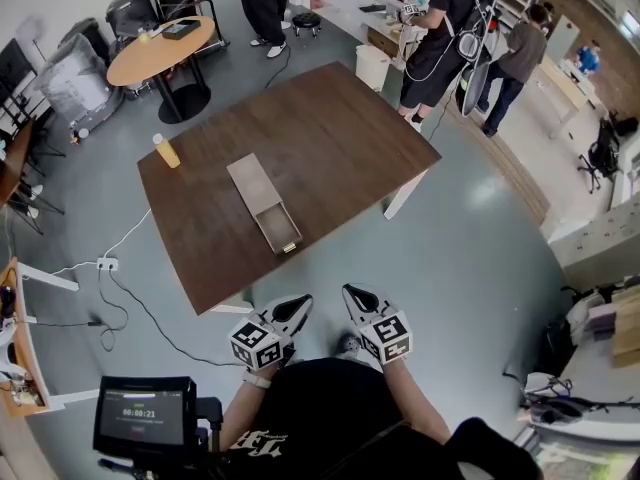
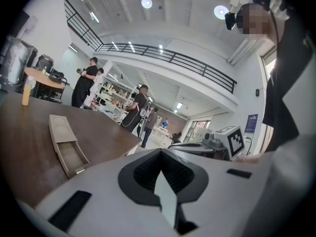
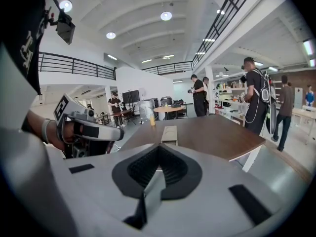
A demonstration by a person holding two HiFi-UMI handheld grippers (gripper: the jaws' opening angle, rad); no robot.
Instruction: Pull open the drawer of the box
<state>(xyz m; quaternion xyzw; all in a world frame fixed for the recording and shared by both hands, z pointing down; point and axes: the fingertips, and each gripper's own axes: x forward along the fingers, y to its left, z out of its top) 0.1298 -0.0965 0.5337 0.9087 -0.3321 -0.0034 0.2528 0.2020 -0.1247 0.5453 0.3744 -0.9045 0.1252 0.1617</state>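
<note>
A long grey box lies on the dark wooden table, and its drawer stands pulled out toward the near table edge. The left gripper view shows the same box and its hollow drawer; in the right gripper view the box is end-on. My left gripper and right gripper hover side by side off the table, close to my body and well short of the drawer. Both are shut with nothing between the jaws.
A yellow bottle stands at the table's far left corner. A round wooden table and chairs lie beyond it. People stand by the benches at the back right, near a white bin. Cables cross the floor on the left.
</note>
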